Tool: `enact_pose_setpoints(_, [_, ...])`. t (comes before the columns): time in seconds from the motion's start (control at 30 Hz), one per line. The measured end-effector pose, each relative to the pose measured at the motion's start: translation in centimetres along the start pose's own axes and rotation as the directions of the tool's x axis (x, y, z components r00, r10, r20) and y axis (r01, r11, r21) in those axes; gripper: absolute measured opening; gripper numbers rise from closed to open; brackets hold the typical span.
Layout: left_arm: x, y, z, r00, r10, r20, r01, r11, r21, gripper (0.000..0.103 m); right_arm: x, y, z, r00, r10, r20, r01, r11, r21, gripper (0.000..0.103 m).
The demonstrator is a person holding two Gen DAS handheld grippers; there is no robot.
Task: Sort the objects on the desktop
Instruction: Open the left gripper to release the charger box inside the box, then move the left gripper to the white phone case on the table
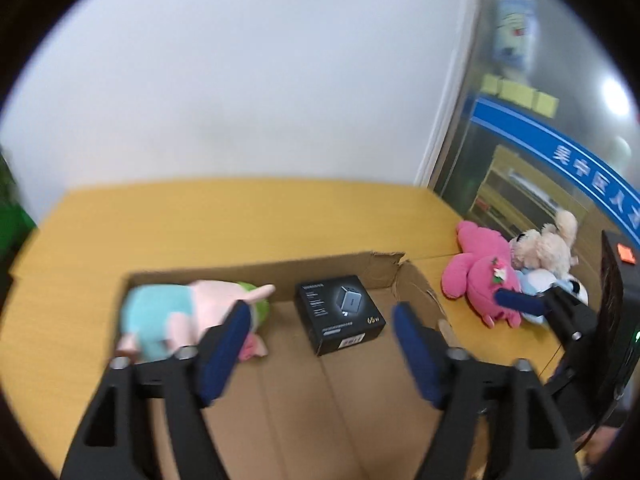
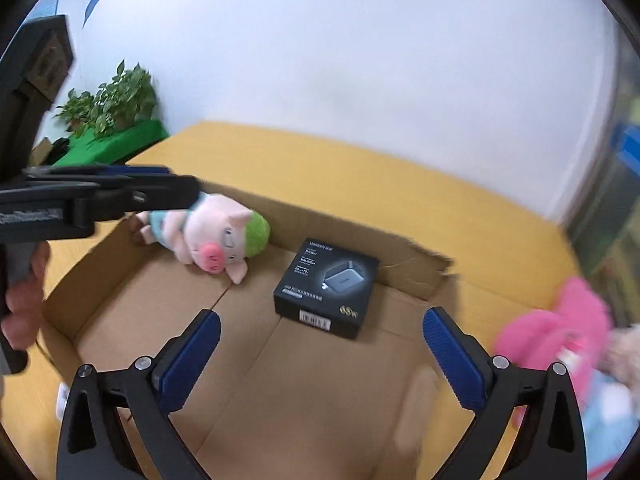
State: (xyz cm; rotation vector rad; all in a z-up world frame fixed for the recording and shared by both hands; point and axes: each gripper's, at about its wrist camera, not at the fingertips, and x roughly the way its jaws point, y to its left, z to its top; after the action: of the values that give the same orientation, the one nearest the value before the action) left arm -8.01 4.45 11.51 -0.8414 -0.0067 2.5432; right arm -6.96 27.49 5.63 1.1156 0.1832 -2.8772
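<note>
Left wrist view: the left gripper [image 1: 320, 320] hangs over the cardboard box [image 1: 384, 276], fingers spread wide, holding nothing. A pig plush [image 1: 176, 316] lies in the box's far left corner, a black charger box [image 1: 340, 314] near its far wall. A pink plush [image 1: 480, 276] lies by the desk's [image 1: 200, 220] right edge.

Right wrist view: the right gripper [image 2: 320, 334] gapes equally wide, empty, above the box floor.

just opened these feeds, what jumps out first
A shallow brown cardboard box on the yellow table holds a pink plush pig with a green hat at its far left and a black charger carton mid-floor. Outside its right wall lies a heap of plush toys led by a bright pink one.
</note>
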Motion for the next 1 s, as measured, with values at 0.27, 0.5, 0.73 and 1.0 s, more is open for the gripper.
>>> enact_pose_setpoints(0.27, [-9.5,-2.6,-7.3,0.997,0.003,0.076,-0.007,0.999,0.049,0.079,-12.2,4.8,-6.9,0.99,-0.044,0.137,0.04,0.999,0.035,0.103])
enact_pose_setpoints(0.5, [-11.7,-5.2,-11.6,0.998,0.018,0.066,-0.02,0.999,0.027,0.079,-14.5,8.0,-10.9,0.987,-0.08,0.143,0.073,0.996,0.052,0.103])
enact_pose_setpoints(0.73, [-11.3,-6.4,-15.0,1.0,0.002,0.019,-0.002,1.0,0.02,0.079,-14.5,8.3,-14.1,0.991,-0.063,0.122,0.053,0.995,0.08,0.103])
enact_pose_setpoints(1.0, [-8.3,-5.4,-19.7,0.986,-0.083,-0.143,0.075,0.995,-0.059,0.078,-13.3,6.5,-18.9,0.992,0.103,0.067,-0.111,0.985,0.13,0.103])
